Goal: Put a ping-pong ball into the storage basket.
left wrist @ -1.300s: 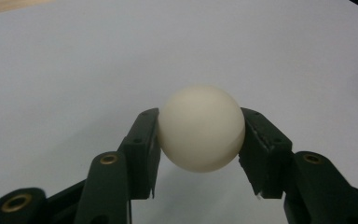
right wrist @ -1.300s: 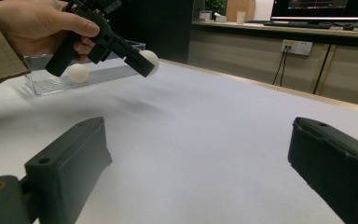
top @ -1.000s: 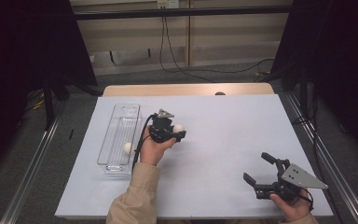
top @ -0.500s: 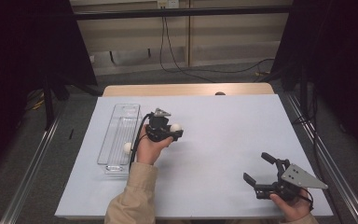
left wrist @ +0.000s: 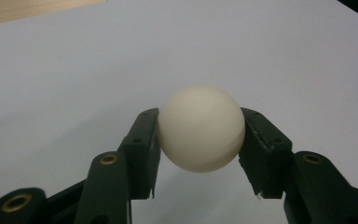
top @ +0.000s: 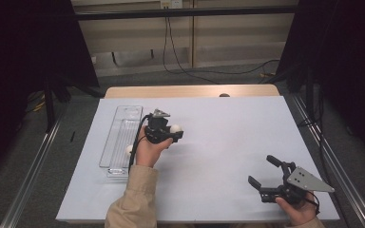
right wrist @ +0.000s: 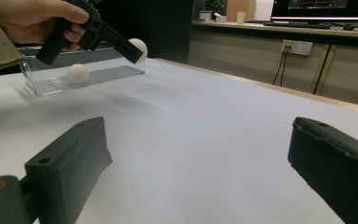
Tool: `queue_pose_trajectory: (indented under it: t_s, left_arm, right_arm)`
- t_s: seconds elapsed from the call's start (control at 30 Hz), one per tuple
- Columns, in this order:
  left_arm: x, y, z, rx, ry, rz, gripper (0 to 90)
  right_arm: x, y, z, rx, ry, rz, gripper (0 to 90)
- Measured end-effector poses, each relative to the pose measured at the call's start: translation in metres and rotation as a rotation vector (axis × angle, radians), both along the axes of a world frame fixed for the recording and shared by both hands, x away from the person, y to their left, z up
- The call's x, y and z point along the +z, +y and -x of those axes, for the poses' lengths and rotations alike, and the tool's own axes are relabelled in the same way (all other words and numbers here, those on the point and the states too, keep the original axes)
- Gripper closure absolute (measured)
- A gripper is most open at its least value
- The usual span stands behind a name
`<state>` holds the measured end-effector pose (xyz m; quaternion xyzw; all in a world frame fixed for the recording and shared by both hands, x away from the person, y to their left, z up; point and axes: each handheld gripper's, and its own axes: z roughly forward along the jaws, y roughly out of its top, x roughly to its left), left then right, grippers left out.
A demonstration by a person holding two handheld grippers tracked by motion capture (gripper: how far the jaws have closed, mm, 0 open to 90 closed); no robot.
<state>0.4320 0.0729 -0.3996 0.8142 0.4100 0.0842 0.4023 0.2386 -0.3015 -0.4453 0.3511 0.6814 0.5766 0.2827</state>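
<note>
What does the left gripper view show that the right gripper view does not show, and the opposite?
The left gripper view gives a close look at the left gripper with both pads pressed on the white ball, above the white table.

The right gripper view adds the clear tray with a second ball inside it, the hand holding the left gripper, and the right gripper with its jaws wide apart and nothing between them.

Both show the held ball and the white table.

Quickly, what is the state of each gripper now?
Left gripper: closed on the white ball, held above the table.
Right gripper: open, holding nothing.
</note>
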Motion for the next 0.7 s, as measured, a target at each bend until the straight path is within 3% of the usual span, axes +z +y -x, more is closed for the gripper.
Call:
queue_pose_trajectory:
  t_s: [0.23,0.7]
  left_arm:
    - [0.001,0.006,-0.001,0.012,0.002,0.022,51.0]
    - [0.003,0.017,-0.001,0.033,-0.001,0.015,51.0]
  right_arm:
    - [0.0,0.0,0.0,0.001,0.001,-0.001,4.4]
    - [0.0,0.0,0.0,0.001,-0.001,0.0,4.4]
